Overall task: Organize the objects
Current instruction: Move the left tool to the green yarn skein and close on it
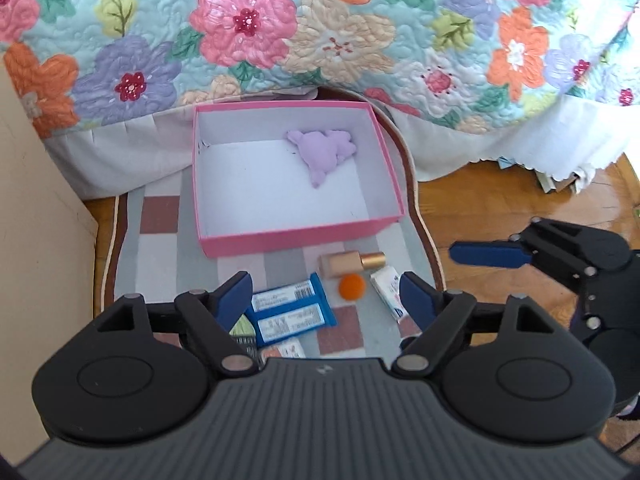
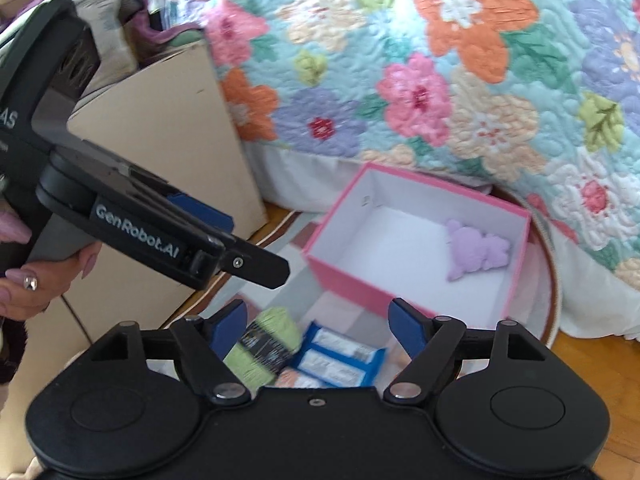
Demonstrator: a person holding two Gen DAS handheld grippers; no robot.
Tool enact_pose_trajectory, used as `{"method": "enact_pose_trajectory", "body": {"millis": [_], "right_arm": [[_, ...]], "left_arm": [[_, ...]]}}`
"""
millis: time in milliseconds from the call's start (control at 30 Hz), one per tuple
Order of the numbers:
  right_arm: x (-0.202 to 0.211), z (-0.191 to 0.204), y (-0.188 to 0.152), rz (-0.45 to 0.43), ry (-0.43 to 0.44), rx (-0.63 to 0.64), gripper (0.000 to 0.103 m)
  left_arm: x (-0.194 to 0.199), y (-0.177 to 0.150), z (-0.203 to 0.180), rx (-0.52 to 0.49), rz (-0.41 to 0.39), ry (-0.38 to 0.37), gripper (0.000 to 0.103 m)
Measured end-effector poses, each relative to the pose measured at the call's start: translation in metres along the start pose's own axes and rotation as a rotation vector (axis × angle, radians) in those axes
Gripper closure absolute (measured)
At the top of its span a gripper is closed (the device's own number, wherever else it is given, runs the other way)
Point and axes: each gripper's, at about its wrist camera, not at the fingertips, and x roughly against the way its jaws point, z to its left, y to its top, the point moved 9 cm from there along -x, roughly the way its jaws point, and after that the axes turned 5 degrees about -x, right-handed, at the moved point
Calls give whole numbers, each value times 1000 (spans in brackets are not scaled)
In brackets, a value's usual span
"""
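A: Wrappers (image 1: 286,310), blue and slick, lie on the mat before the pink box (image 1: 296,236), between the left gripper (image 1: 324,294)'s spread, empty fingers. Light; pinch across the width.

B: Right-wrist view: right gripper (image 2: 316,326) likewise agape, hovering above them (image 2: 340,358); yarn (image 2: 266,342) is soft.

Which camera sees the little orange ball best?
The left wrist view: the orange ball lies in plain sight on the mat between the gold-capped bottle and blue packets. The right wrist view doesn't show it.
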Motion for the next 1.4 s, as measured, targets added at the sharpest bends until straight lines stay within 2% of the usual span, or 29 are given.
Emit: {"method": "enact_pose_trajectory", "body": {"millis": [167, 267, 367, 533, 667, 867, 1067, 1167, 1300, 1400], "right_arm": [[-6, 24, -20, 37, 34, 40, 14], [-18, 35, -31, 62, 43, 61, 10], [-33, 42, -39, 83, 34, 67, 10], [-58, 55, -50, 67, 114, 41, 10], [-86, 53, -56, 68, 84, -1, 10], [-132, 44, -67, 124, 93, -94, 10], [-174, 50, -87, 201, 112, -85, 10], [-192, 51, -96, 193, 98, -99, 10], [-212, 54, -103, 161, 70, -84, 11], [-223, 56, -110, 164, 81, -99, 14]], "left_arm": [[12, -19, 4, -9, -24, -5, 16], [7, -29, 6, -49, -9, -13, 15], [-4, -35, 16, -52, 10, 23, 15], [-21, -47, 37, -23, 28, 20, 14], [-42, -63, 53, -16, 45, 3, 12], [-83, -84, 81, 55, 75, -21, 12], [-126, -97, 110, 89, 123, -1, 12], [-141, -108, 118, 131, 142, -41, 12], [-159, -123, 126, 155, 164, -24, 12], [-165, -130, 128, 196, 167, -51, 12]]}}
